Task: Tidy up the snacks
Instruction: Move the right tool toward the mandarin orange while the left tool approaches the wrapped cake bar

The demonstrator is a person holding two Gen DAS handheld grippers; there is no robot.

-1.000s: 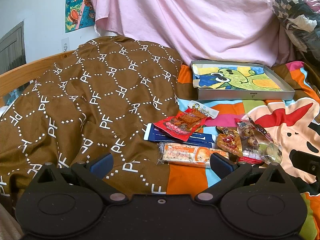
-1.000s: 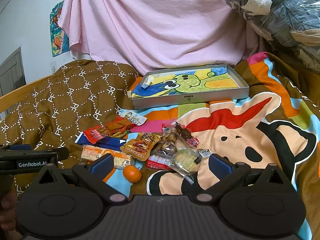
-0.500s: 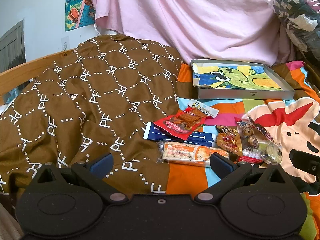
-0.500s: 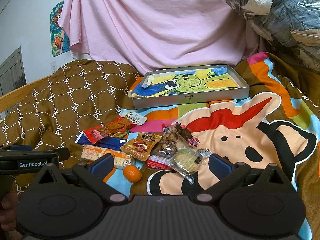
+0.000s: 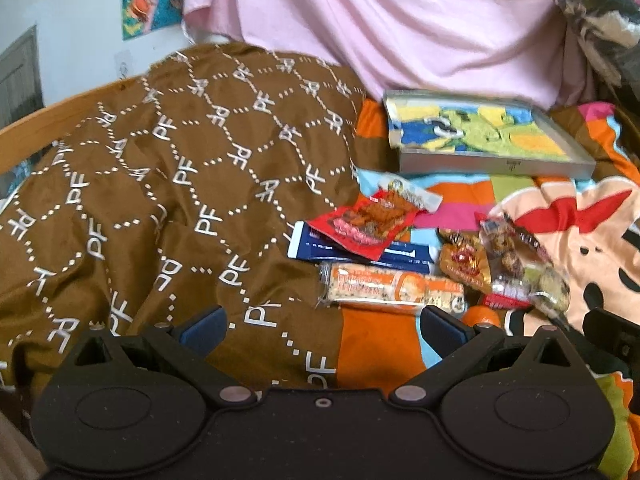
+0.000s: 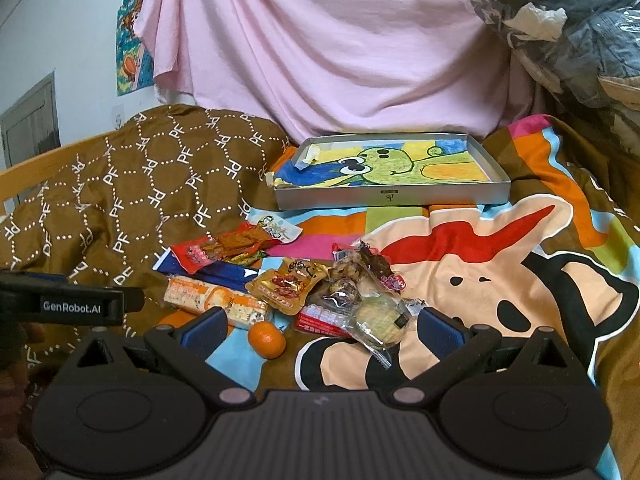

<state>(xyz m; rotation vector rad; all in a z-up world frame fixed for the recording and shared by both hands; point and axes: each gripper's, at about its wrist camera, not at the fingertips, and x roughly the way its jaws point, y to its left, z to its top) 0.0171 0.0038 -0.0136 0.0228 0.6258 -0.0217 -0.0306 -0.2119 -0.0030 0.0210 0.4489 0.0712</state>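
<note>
Several snack packets lie in a loose pile on the bed: a red packet (image 5: 362,226) (image 6: 218,250), a dark blue one (image 5: 400,257), an orange-and-white bar (image 5: 394,290) (image 6: 216,302), a brown pouch (image 6: 288,284), clear wrapped biscuits (image 6: 378,320) and a small orange (image 6: 267,339). A shallow grey tray (image 6: 394,197) (image 5: 492,164) lined with a cartoon drawing sits behind them. My left gripper (image 5: 322,326) is open and empty, just short of the orange-and-white bar. My right gripper (image 6: 320,330) is open and empty, near the orange and biscuits.
A brown "PF" patterned blanket (image 5: 160,184) is bunched up on the left over a wooden bed rail (image 5: 48,132). A colourful cartoon bedsheet (image 6: 500,264) covers the right. A pink cloth (image 6: 340,48) hangs behind; bagged bedding (image 6: 560,20) is stacked at the upper right.
The left gripper has shifted slightly forward and tilted, so the snacks sit lower in its now blurred view. The right gripper has barely moved. Both stay open.
</note>
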